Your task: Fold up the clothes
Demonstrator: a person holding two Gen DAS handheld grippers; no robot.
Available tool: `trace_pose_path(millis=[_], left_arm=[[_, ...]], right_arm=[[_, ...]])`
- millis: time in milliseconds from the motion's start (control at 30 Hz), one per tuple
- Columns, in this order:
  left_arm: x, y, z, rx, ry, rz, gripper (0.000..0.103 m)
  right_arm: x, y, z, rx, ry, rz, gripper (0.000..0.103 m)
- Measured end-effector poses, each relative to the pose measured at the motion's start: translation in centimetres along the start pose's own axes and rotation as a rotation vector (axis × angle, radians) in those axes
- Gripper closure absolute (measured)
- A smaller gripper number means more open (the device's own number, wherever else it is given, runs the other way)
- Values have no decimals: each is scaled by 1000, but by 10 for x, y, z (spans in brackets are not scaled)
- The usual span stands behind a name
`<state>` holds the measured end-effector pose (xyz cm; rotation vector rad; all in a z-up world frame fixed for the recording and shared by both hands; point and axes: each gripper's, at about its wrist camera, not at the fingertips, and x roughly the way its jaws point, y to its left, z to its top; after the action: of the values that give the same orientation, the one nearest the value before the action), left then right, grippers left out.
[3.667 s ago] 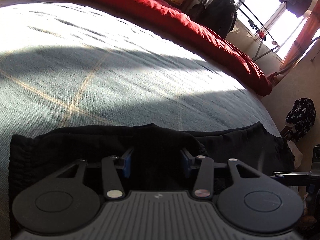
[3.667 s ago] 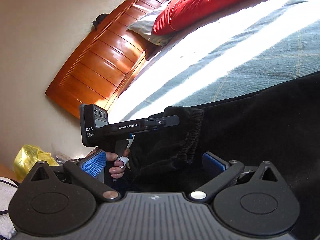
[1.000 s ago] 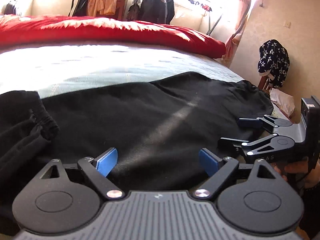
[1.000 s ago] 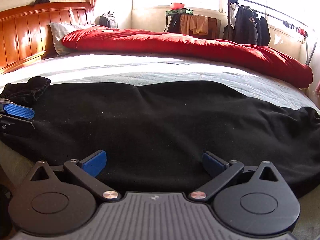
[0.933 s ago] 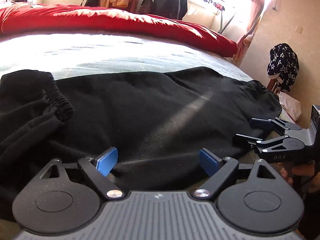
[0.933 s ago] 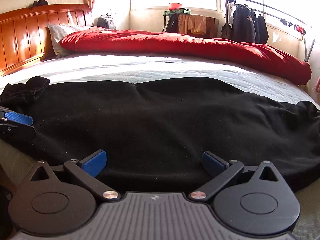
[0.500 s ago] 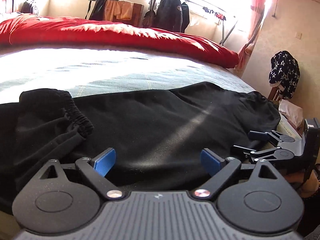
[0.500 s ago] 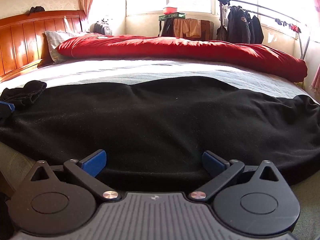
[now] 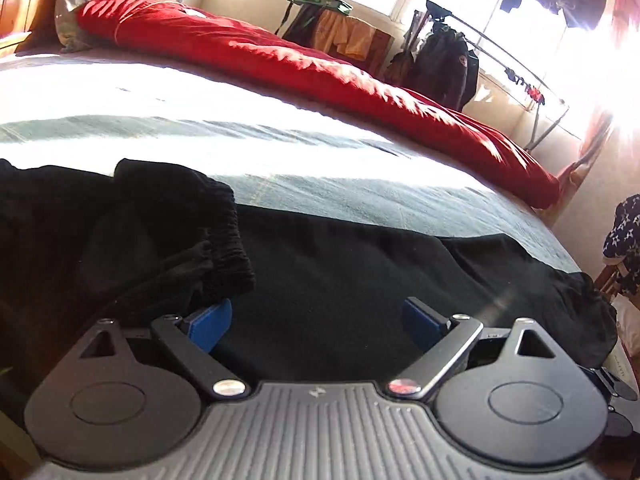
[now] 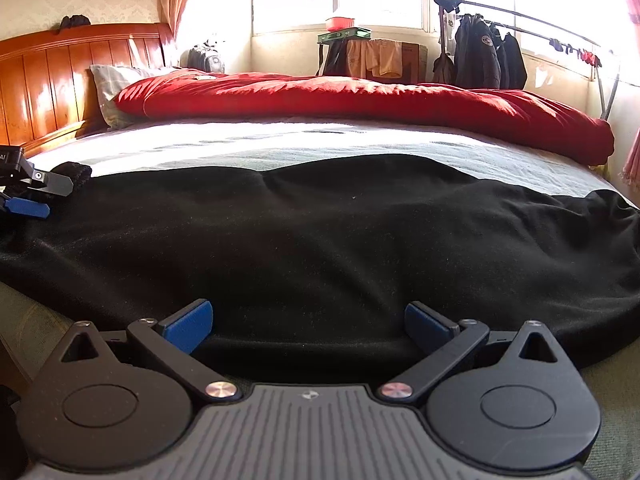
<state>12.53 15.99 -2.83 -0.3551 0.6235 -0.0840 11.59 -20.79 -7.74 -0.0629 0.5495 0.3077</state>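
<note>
Black trousers (image 9: 360, 276) lie lengthwise along the near edge of the bed (image 9: 320, 184). Their elastic waistband (image 9: 228, 236) is folded over in a bunch at the left end. My left gripper (image 9: 316, 320) is open just above the cloth beside that bunch, with nothing between its blue pads (image 9: 210, 320). In the right wrist view the trousers (image 10: 320, 232) spread wide and flat. My right gripper (image 10: 308, 322) is open at their near hem, holding nothing. The left gripper (image 10: 30, 196) shows at the far left of that view, over the waistband end.
A red quilt (image 10: 360, 100) runs along the far side of the bed, with a grey pillow (image 10: 108, 80) and a wooden headboard (image 10: 48, 80) at the left. Beyond stand a clothes rack with dark jackets (image 10: 480, 56) and a patterned garment on a chair (image 9: 624, 248).
My left gripper has swung left toward the bunched waistband, which now sits close to its left pad. The right gripper has backed off slightly and stays open. The trousers lie still.
</note>
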Motion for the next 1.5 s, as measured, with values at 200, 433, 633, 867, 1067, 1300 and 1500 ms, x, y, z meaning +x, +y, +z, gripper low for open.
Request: trace_pose_path(millis=[200,433,633,867,1067,1300,1500], left_arm=[[-46,51,9,-95,-139,186,11],[-62,63,5,-31,-154,273,11],[-49,17,-1,303,-55,210,10],[6,-29,-22,817,68,457,10],[-21,-4,-2,612,-41,505,10],[-52,73,2,208,-63,574,10],[-65,120,-16,-48,-19,529,8]], right_arm=[[1,2,0,1,-3,-10,0],[1,3,-1,0,-7,-16,0],[0,5,-1,0,-6,-26,0],[-1,8,2,-4,11,-44,0],[-4,9,2,-3,18,-44,0],[-3,9,3,-7,24,-43,0],[-3,8,4,-7,25,-45,0]])
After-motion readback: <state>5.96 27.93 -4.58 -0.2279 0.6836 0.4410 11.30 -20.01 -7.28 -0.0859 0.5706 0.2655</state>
